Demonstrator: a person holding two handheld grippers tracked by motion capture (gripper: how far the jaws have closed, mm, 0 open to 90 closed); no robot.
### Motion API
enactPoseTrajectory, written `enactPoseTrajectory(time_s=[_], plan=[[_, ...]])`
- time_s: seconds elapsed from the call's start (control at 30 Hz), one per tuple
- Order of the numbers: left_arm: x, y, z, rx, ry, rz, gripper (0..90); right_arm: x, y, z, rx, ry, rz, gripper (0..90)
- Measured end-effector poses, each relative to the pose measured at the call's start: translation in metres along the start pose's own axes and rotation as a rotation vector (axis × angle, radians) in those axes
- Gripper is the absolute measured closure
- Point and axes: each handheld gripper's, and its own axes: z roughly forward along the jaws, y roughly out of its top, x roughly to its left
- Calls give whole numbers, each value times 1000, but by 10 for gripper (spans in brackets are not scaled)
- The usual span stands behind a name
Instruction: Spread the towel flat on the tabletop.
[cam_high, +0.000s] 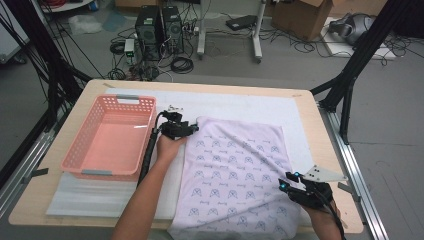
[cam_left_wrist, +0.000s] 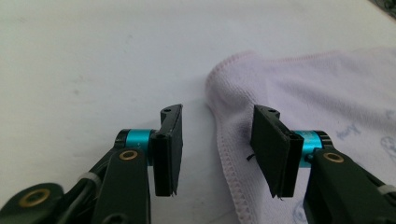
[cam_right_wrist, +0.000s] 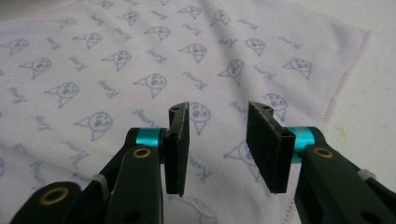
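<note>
Right gripper (cam_high: 289, 181) lower right of high view, over towel (cam_high: 235, 170) on white mat (cam_high: 240, 102); pink basket (cam_high: 107, 137) left, cables on floor behind. Left gripper (cam_left_wrist: 215, 149) view: jaws apart, empty, straddling towel hem. Right gripper view: jaws apart, empty, above print.

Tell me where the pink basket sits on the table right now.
In the high view the pink basket sits on the table's left side, its near end on the white mat, just left of the left claw and the patterned towel.

Left gripper (cam_high: 192, 128) and right gripper (cam_high: 286, 181) both reach forward, jaws parted
</note>
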Motion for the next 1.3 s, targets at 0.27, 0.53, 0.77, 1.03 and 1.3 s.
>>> enactPoseTrajectory(time_s=[0.27, 0.53, 0.77, 1.03, 1.3], plan=[[-16, -3, 5, 23, 38, 127, 552, -2, 0, -1, -2, -1, 6, 588], [-9, 0, -3, 2, 146, 82, 863, -5, -2, -1, -7, -7, 15, 587], [7, 1, -15, 9, 162, 1, 582, -15, 2, 13, 9, -28, 32, 570], [2, -10, -28, -52, 28, 1, 560, -59, 27, 61, 49, -129, 133, 545], [-8, -18, -39, -22, -72, 2, 500, -77, 39, 99, 145, -162, 42, 884]])
